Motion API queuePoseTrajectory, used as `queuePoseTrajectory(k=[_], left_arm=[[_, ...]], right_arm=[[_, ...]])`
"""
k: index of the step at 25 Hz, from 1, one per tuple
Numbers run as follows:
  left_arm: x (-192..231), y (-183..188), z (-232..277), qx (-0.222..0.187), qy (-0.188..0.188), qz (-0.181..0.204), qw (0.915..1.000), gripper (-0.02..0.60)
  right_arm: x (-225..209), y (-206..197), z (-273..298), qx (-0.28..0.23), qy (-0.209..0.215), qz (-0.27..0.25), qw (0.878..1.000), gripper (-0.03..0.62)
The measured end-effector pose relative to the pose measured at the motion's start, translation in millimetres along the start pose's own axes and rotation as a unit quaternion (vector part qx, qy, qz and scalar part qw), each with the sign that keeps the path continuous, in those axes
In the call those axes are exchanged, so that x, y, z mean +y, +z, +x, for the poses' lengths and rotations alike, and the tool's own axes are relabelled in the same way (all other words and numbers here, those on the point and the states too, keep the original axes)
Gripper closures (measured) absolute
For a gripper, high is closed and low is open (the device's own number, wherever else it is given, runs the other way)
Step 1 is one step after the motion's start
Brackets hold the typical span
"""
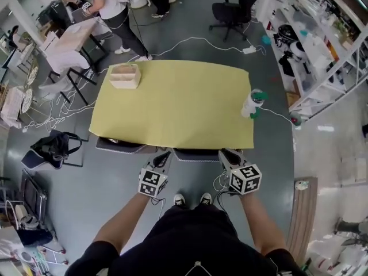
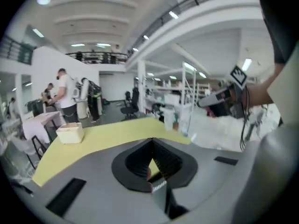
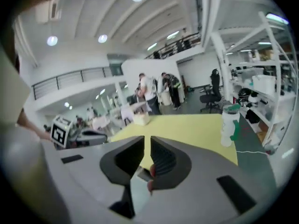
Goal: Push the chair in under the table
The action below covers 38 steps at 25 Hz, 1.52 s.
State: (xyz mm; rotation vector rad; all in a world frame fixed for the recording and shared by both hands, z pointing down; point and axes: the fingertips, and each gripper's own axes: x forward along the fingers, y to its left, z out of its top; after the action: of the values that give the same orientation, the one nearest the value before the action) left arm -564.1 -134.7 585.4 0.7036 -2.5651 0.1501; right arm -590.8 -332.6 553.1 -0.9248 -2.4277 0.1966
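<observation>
Closest to me, both grippers hang side by side just short of the table's near edge, above my shoes. The left gripper is fully closed: in its own view the jaw tips meet with nothing caught between them. The right gripper is nearly closed; its own view shows a slim gap between the jaws, with only yellow tabletop visible through it, so it is empty too.

Between the two grippers sits the chair. It is tucked under the table, and only a dark strip of it shows at the near edge. I can't tell whether either gripper touches it. A second chair is tucked in the same way further left along that edge.

On the yellow tabletop, a light wooden box stands at the far-left corner, and a white bottle with a green cap stands upright at the right edge.

To the left on the floor, a black bag lies slumped. Beyond the table, a white cable trails across the floor. Further off are a black office chair, a standing person and white shelving along the right.
</observation>
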Motion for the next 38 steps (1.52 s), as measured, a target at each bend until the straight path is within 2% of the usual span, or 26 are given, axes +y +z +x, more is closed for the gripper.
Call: queuePoseTrajectory(k=[2, 3, 5, 8, 11, 13, 25, 38], left_arm=[[10, 61, -30, -0.086, 0.024, -0.048, 0.9948, 0.571], [13, 91, -43, -0.126, 0.032, -0.056, 0.9900, 0.572], [17, 143, -65, -0.189, 0.042, -0.049, 0.9798, 0.572], [9, 196, -89, -0.248, 0.050, -0.032, 0.9668, 0.572], [0, 227, -103, -0.283, 0.062, -0.012, 0.9570, 0.572], [-5, 231, -110, -0.289, 0.066, -0.010, 0.9551, 0.572], [-17, 220, -116, -0.277, 0.066, -0.007, 0.9585, 0.572], [-27, 219, -119, -0.276, 0.060, -0.010, 0.9591, 0.572]], right_arm=[[16, 61, -21, -0.085, -0.005, 0.024, 0.996, 0.554], [25, 88, -30, -0.119, -0.006, 0.019, 0.993, 0.560], [44, 132, -46, -0.175, -0.007, -0.002, 0.985, 0.566], [67, 167, -70, -0.228, -0.016, -0.026, 0.973, 0.572], [73, 185, -87, -0.262, -0.034, -0.043, 0.964, 0.577], [75, 187, -94, -0.269, -0.041, -0.043, 0.961, 0.579], [70, 186, -118, -0.277, -0.082, -0.052, 0.956, 0.580], [71, 186, -128, -0.272, -0.098, -0.061, 0.955, 0.580]])
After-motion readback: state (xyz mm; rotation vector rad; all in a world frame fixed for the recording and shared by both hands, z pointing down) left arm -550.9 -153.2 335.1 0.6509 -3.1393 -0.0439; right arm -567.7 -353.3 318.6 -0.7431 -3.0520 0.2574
